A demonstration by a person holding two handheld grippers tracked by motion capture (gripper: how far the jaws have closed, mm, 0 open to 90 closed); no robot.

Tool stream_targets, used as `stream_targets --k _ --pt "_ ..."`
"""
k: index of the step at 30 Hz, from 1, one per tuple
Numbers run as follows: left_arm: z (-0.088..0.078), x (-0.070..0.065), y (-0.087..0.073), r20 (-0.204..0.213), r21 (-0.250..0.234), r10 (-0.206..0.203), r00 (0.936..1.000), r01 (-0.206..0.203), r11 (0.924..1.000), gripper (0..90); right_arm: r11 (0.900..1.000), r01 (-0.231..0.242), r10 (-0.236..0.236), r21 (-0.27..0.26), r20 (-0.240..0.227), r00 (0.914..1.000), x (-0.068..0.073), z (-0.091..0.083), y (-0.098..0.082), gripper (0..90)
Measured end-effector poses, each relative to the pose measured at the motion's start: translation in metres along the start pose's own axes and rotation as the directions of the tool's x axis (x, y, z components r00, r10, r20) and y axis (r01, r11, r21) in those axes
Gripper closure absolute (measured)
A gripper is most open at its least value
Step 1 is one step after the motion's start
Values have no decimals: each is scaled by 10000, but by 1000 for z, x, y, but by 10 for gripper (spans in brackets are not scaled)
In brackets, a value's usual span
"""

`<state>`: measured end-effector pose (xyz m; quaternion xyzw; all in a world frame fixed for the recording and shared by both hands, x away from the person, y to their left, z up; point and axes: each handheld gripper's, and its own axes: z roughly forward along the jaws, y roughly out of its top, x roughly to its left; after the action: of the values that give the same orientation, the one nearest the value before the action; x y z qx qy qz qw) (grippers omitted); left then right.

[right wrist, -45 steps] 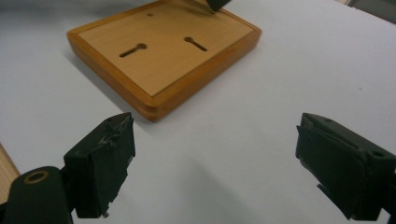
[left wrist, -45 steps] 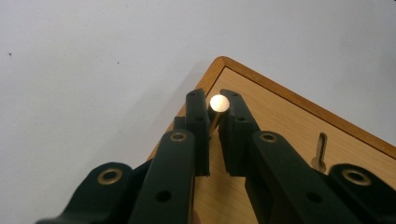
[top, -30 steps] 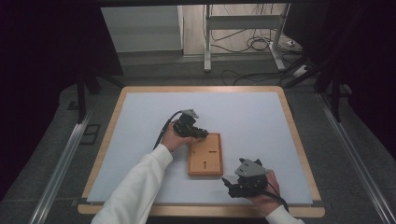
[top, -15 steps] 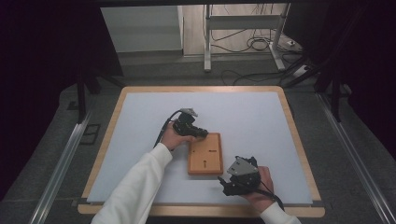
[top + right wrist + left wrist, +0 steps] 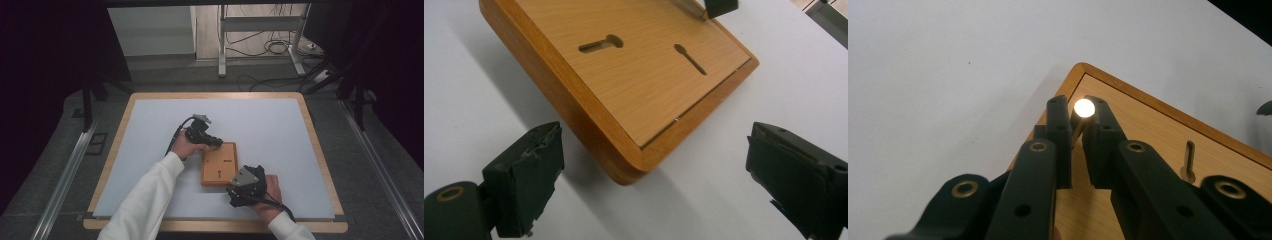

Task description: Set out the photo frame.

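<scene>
- The left gripper (image 5: 1075, 131) is pinching a thin metal pin (image 5: 1083, 109) over the far left corner of the wooden board (image 5: 218, 163), its jaws pressed close on the pin's shaft.
- The right gripper (image 5: 654, 175) is standing spread wide, the board's near corner lying just ahead between its jaws (not yet touched).
- The board is lying mid-bench (image 5: 150, 130), its long axis running away from the person.
- Two keyhole slots (image 5: 600, 44) are sitting nearer the right gripper.
- Open bench surrounds the board on all sides.
</scene>
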<state>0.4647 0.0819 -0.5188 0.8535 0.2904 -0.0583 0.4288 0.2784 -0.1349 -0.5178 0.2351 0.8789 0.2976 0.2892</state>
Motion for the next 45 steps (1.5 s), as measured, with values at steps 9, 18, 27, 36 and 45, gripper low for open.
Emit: stream_targets --k 9,18,27,36,45 --pt "0 0 0 7 -52 -108 9999 108 9999 831 9989 458 -463 81 821 9955 6 9 4 87" --pt "0 -5 0 -602 -169 3 9982 -13 9999 845 9860 1560 -1468 -585 1386 9794 13 -2 14 203" --pt "2 -5 0 -818 -214 -117 9966 100 9997 844 9801 1811 -1707 -814 1199 9780 8 -1 29 314" --pt "2 -3 0 -811 -261 -191 9965 171 9995 822 9786 1729 -1617 -1116 1029 9815 -3 -2 38 420" --pt "0 -5 -2 -1086 -483 -158 9940 106 9988 775 9786 1683 -1569 -1186 995 9826 -7 -3 39 439"
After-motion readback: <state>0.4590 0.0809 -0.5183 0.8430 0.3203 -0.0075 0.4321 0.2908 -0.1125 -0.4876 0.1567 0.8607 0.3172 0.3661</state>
